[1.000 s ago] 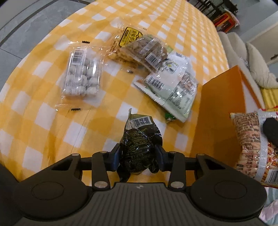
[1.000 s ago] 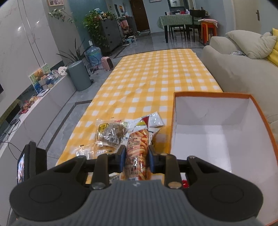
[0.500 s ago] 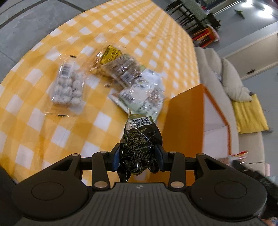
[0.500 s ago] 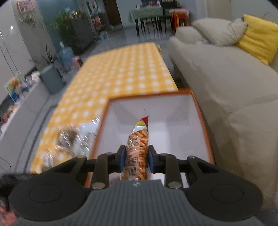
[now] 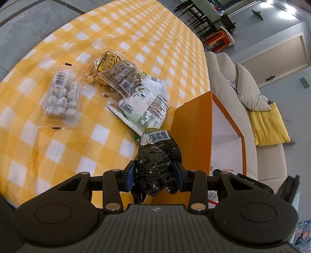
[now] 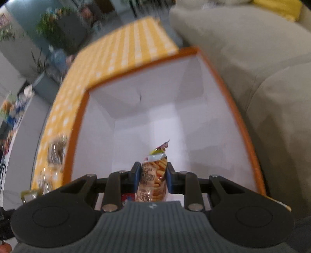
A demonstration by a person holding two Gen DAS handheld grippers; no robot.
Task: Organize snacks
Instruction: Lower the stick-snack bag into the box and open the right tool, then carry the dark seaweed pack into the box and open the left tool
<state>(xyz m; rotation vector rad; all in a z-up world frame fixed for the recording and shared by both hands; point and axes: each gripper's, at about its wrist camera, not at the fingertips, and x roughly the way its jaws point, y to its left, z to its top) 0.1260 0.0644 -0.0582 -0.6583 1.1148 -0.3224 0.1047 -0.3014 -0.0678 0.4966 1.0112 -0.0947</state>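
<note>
My left gripper (image 5: 154, 176) is shut on a black snack packet (image 5: 156, 161) with a white barcode label, held above the checked tablecloth beside the orange box (image 5: 192, 136). My right gripper (image 6: 152, 180) is shut on a clear packet of orange snack sticks (image 6: 155, 175), and it hangs over the white inside of the orange box (image 6: 241, 124). On the cloth lie a packet of pale round sweets (image 5: 62, 95), a peanut bag with a yellow label (image 5: 105, 64), a brown snack bag (image 5: 122, 77) and a white-green packet (image 5: 141, 109).
The yellow-and-white checked table (image 5: 136, 39) stretches away from me. A beige sofa (image 5: 233, 81) with a yellow cushion (image 5: 268, 124) stands just right of the box. Dining chairs (image 5: 204, 17) stand far behind. The right wrist view is blurred by motion.
My right gripper carried the snack-stick packet rightward from over the table pile to over the open box and tilted down into it. My left gripper rose a little with the black packet.
</note>
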